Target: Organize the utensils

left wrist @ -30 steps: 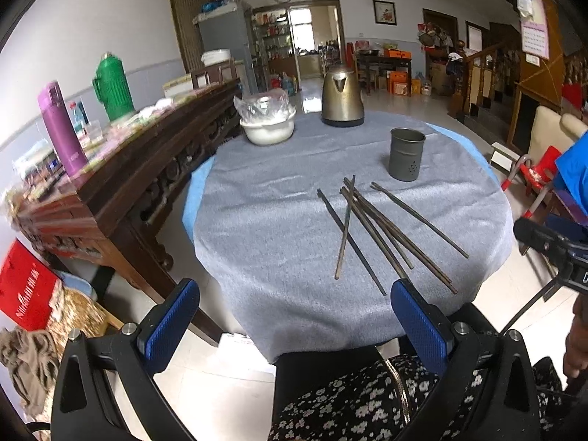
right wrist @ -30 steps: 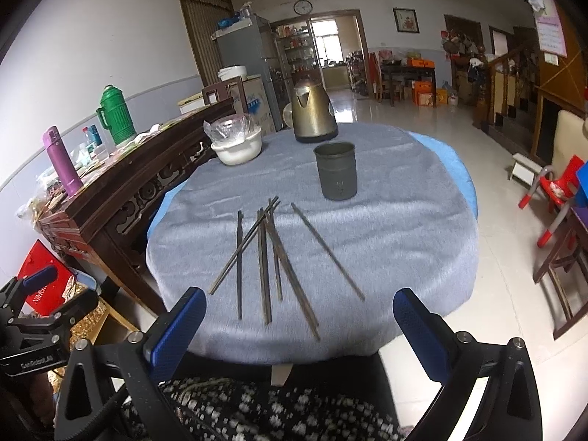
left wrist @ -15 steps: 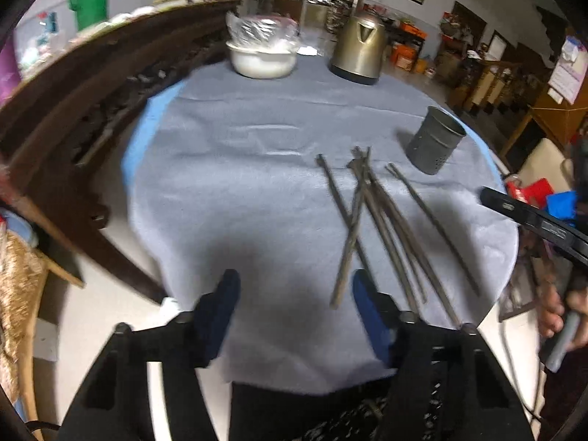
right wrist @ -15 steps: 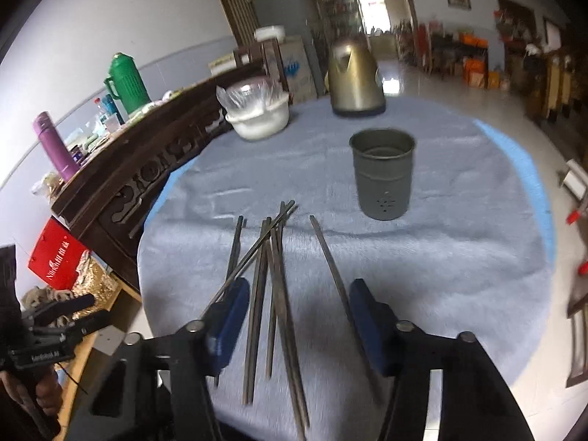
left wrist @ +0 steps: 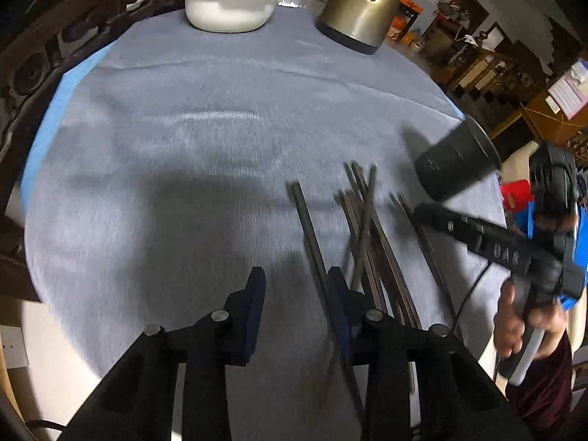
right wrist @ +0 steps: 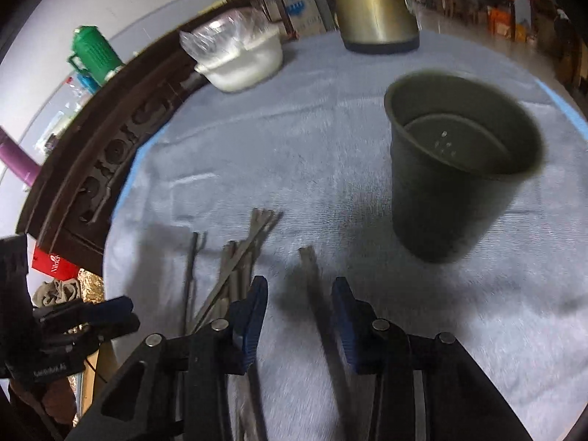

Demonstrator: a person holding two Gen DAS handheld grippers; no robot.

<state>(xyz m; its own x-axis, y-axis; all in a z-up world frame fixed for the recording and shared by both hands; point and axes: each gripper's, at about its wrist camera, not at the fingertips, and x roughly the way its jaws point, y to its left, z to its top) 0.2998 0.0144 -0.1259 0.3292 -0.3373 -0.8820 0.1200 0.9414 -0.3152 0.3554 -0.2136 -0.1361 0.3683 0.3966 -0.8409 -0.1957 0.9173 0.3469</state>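
Note:
Several dark chopsticks [left wrist: 367, 235] lie in a loose pile on the grey tablecloth [left wrist: 183, 139]. A dark metal utensil cup [right wrist: 455, 169] stands upright just beyond them; it also shows in the left wrist view [left wrist: 455, 169]. My left gripper [left wrist: 296, 296] is open and low over the cloth, its right finger beside the leftmost chopstick [left wrist: 308, 228]. My right gripper [right wrist: 299, 301] is open with one separate chopstick [right wrist: 312, 279] lying between its fingers. The chopstick pile [right wrist: 228, 279] lies to its left. The right gripper's body [left wrist: 496, 250] shows in the left wrist view.
A white bowl covered with plastic [left wrist: 231, 3] and a metal kettle [left wrist: 360, 7] stand at the far side of the table. A dark carved sideboard [right wrist: 103, 139] runs along the left with a green thermos [right wrist: 95, 51].
Both grippers have moved forward and down over the table, close to the chopsticks. Their fingers have narrowed but stay apart. Nothing has been picked up.

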